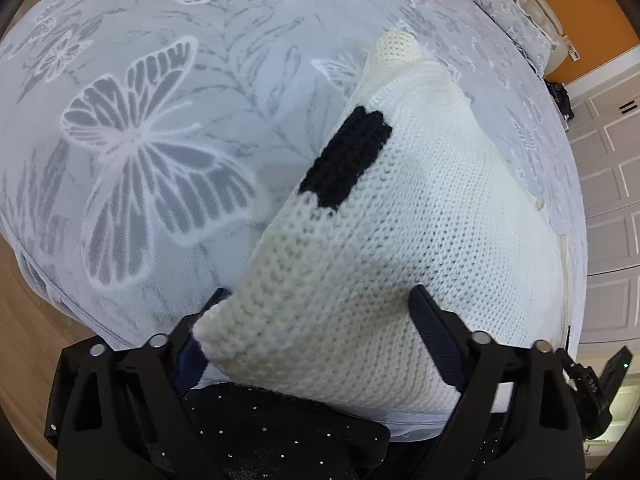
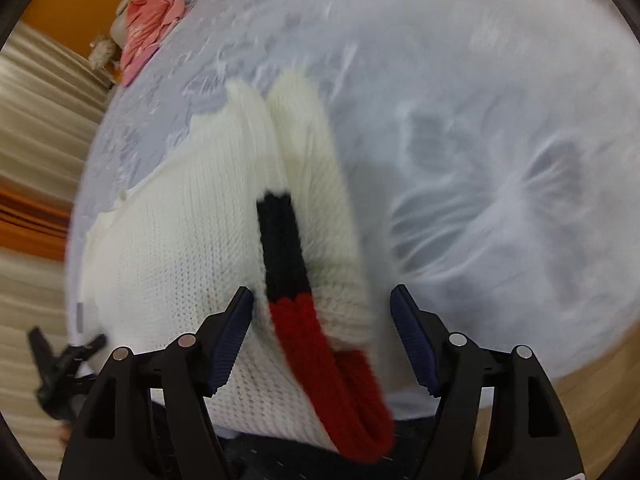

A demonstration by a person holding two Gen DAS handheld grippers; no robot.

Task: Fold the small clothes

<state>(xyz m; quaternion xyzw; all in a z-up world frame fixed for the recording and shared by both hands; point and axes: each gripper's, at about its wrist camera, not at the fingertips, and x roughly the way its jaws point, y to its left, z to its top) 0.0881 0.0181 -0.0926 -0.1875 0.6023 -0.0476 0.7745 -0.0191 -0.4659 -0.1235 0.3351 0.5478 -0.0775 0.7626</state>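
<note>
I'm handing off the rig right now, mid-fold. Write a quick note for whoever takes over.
Left gripper: open, fingers straddling a corner of the cream knitted sweater with the black patch.
Right gripper: open, fingers either side of its black-and-red knitted band.
The sweater lies partly folded on the grey butterfly-print bedspread; pink clothes lie at the far edge.
Done: first fold looks made.
Left: finish folding; pink clothes untouched.

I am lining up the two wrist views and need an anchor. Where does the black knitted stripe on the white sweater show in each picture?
Left wrist view: the black stripe sits just above centre, on the sweater's left edge, slanting up to the right.
Right wrist view: the black stripe runs down the centre and meets a red band near the gripper.
Shared landmark: the butterfly-print bedspread under the white sweater.
</note>
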